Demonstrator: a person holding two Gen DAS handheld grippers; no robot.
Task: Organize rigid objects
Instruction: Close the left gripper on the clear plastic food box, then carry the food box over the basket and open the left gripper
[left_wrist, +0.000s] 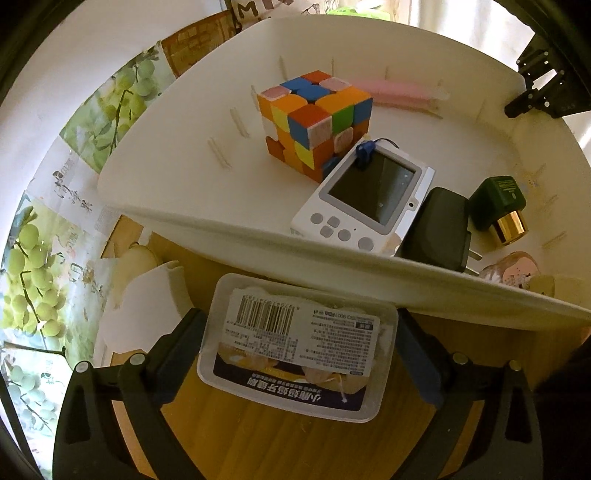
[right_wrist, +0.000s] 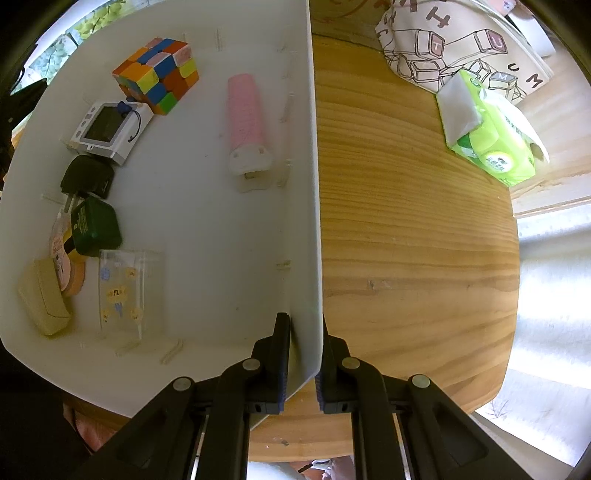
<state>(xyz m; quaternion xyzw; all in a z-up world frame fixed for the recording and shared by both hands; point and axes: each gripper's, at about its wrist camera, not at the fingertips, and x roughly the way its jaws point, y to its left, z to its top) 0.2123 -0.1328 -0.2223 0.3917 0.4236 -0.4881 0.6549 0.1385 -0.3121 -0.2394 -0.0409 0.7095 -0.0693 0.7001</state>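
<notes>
On the wooden worktop (right_wrist: 413, 236) sits a white bin (right_wrist: 221, 229), and most of the rigid things lie on its floor. Between the fingers of the left hand-held gripper (left_wrist: 299, 350) is a clear plastic box (left_wrist: 295, 347) with a barcode label, clamped on its two short sides and held just outside the bin's near wall, above the bare wood. The right hand-held gripper (right_wrist: 301, 365) is closed on the bin's side wall, one finger inside and one outside, near the worktop's rounded edge.

Inside the bin, a scrambled puzzle cube (left_wrist: 314, 123) stands toward the far wall, with a small white handheld console (left_wrist: 365, 197) leaning against its lower edge. A black plug adapter (left_wrist: 439, 229) touches the console's end, and a dark green bottle with a gold cap (left_wrist: 500, 206) lies just beside the adapter. A pink tube-shaped item (right_wrist: 245, 118) with a white end lies apart from these, close to the wall that the right hand-held gripper grips. Near one corner of the bin are a transparent card sleeve with small cartoon prints (right_wrist: 122, 291), a beige case (right_wrist: 44, 302) and a round pinkish item (right_wrist: 61, 254) partly under the green bottle.

Outside the bin, a green tissue pack (right_wrist: 491, 136) and a printed cloth bag (right_wrist: 454, 44) rest at the worktop's far edge.
</notes>
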